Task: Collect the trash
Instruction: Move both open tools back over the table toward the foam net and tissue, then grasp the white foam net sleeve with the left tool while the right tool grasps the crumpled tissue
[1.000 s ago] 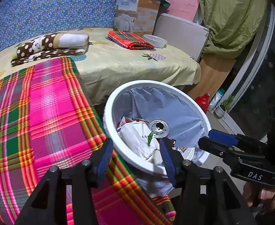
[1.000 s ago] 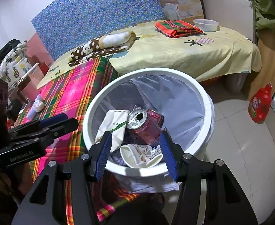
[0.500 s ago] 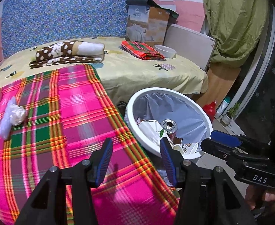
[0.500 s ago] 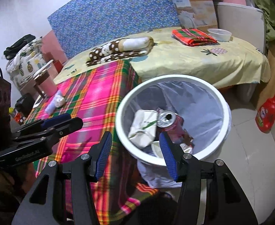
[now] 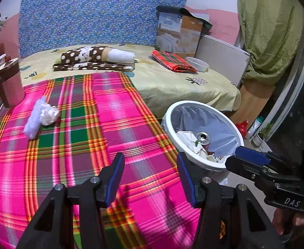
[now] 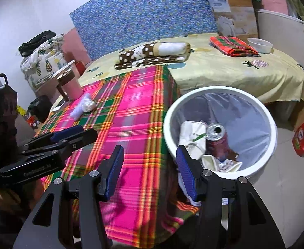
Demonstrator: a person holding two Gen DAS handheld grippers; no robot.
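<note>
Crumpled white wad (image 5: 41,117) on plaid cloth (image 5: 102,124).

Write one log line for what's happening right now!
left gripper: open, empty | right gripper: open, empty | trash bin: holds soda can | crumpled white wad: on plaid cloth

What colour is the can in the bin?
The can is dark red with a silver top. It lies in the white bin, clearest in the right wrist view.
</note>
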